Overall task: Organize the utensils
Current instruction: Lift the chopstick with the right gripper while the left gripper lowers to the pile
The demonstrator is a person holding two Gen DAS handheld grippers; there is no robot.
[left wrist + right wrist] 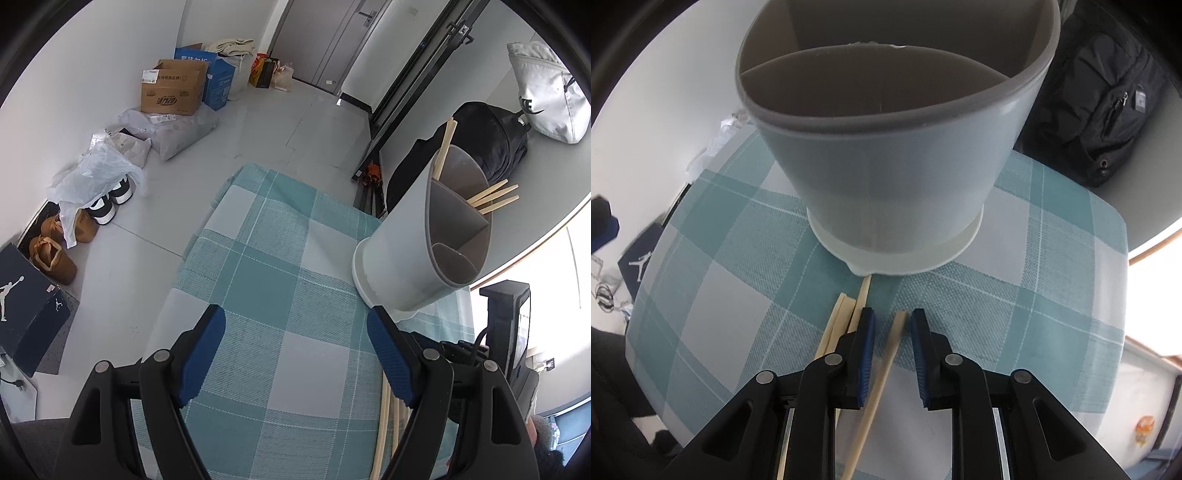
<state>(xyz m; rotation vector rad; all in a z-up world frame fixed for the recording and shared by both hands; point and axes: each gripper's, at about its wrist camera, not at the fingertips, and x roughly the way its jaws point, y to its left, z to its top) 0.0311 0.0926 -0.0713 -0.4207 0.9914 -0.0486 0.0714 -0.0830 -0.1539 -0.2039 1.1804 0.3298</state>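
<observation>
A grey divided utensil holder (421, 240) stands on the teal checked cloth (280, 295), with several wooden chopsticks (491, 199) sticking out of its far compartment. My left gripper (295, 332) is open and empty, just left of the holder's base. In the right wrist view the holder (894, 155) fills the top. My right gripper (889, 325) is partly open around one chopstick (886, 365) lying on the cloth; its pads do not touch it. More loose chopsticks (842, 317) lie just left of it; they also show in the left wrist view (384, 424).
The cloth-covered table (1071, 295) ends at the left and far edges. A black backpack (491, 144) and a white bag (546, 92) sit behind the holder. Boxes (173, 88), bags and shoes (59, 251) lie on the floor at left.
</observation>
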